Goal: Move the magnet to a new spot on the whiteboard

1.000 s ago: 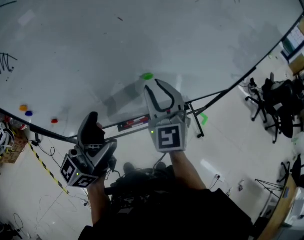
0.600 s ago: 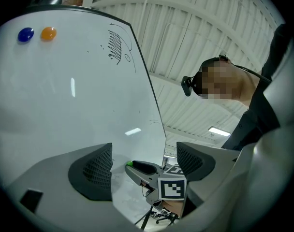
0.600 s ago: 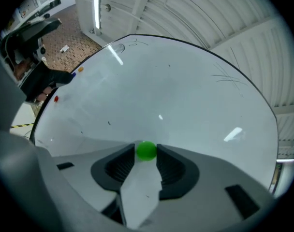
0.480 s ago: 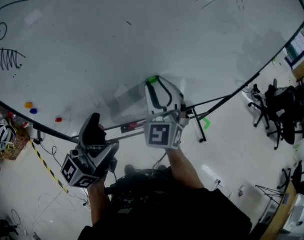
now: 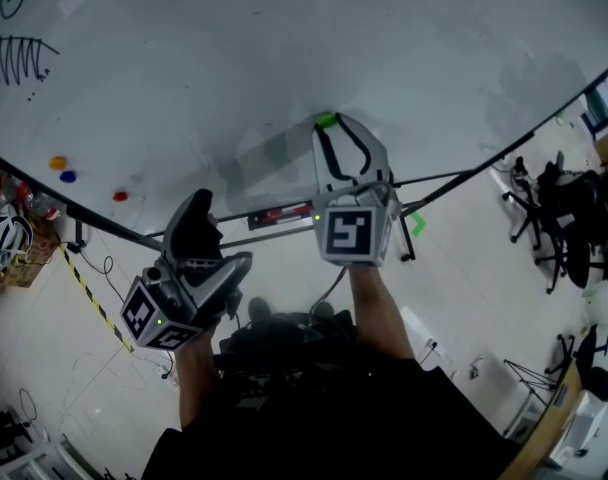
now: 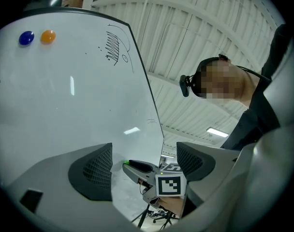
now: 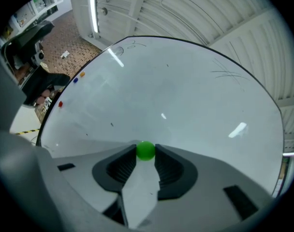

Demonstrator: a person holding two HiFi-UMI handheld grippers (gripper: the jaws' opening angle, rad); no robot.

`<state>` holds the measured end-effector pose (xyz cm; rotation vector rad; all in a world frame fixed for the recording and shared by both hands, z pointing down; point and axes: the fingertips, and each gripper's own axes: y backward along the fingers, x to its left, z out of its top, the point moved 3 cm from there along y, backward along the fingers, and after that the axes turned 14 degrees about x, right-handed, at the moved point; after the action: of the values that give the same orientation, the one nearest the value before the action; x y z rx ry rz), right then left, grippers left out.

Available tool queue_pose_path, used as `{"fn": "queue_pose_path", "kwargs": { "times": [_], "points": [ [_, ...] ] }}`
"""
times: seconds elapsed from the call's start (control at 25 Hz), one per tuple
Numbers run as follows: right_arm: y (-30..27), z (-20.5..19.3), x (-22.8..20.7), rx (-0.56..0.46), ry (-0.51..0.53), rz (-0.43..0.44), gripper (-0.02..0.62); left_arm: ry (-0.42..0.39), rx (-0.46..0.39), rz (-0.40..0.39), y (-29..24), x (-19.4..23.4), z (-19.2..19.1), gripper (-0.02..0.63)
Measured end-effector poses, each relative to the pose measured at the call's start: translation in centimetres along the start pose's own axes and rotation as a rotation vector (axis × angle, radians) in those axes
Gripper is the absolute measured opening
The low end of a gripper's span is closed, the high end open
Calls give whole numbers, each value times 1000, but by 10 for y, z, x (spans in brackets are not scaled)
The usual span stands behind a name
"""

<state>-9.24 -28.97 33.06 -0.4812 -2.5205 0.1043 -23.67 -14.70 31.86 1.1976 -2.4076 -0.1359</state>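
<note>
A small green magnet [image 5: 326, 121] sits on the whiteboard [image 5: 284, 48], low and near the middle. My right gripper [image 5: 330, 126] points level at the board, and its jaws have just been closing with the magnet between them. In the right gripper view both pads press on the green magnet [image 7: 146, 150], so that gripper [image 7: 146, 152] is shut on it. My left gripper [image 5: 196, 206] hangs lower left, away from the board, tilted upward. Its jaws stand wide apart with nothing between them in the left gripper view [image 6: 143, 149].
Orange [image 5: 57, 163], blue [image 5: 68, 177] and red [image 5: 119, 196] magnets sit at the board's lower left. Black marker scribbles [image 5: 19, 58] are at the upper left. The board's stand and tray [image 5: 279, 214] run below. Office chairs [image 5: 564, 208] stand on the floor at right.
My right gripper reached forward to the green magnet and its fingertips now sit on either side of it. The left gripper has stayed where it was.
</note>
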Motion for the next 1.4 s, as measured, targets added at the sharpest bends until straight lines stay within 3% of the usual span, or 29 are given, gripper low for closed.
{"fn": "queue_pose_path", "kwargs": {
  "times": [0.28, 0.56, 0.88, 1.2, 1.4],
  "points": [
    [28, 2, 3, -31, -88, 61, 149, 40, 16, -32, 8, 0, -9, 413],
    [63, -17, -1, -47, -348, 211, 149, 118, 22, -87, 13, 8, -20, 413],
    [90, -37, 4, -24, -467, 248, 149, 186, 39, -145, 11, 13, -36, 413],
    [116, -39, -14, -121, -526, 329, 149, 112, 34, -96, 1, -21, -33, 413],
    [148, -56, -52, -171, -539, 343, 149, 105, 37, -74, -23, -58, -49, 413]
  ]
}}
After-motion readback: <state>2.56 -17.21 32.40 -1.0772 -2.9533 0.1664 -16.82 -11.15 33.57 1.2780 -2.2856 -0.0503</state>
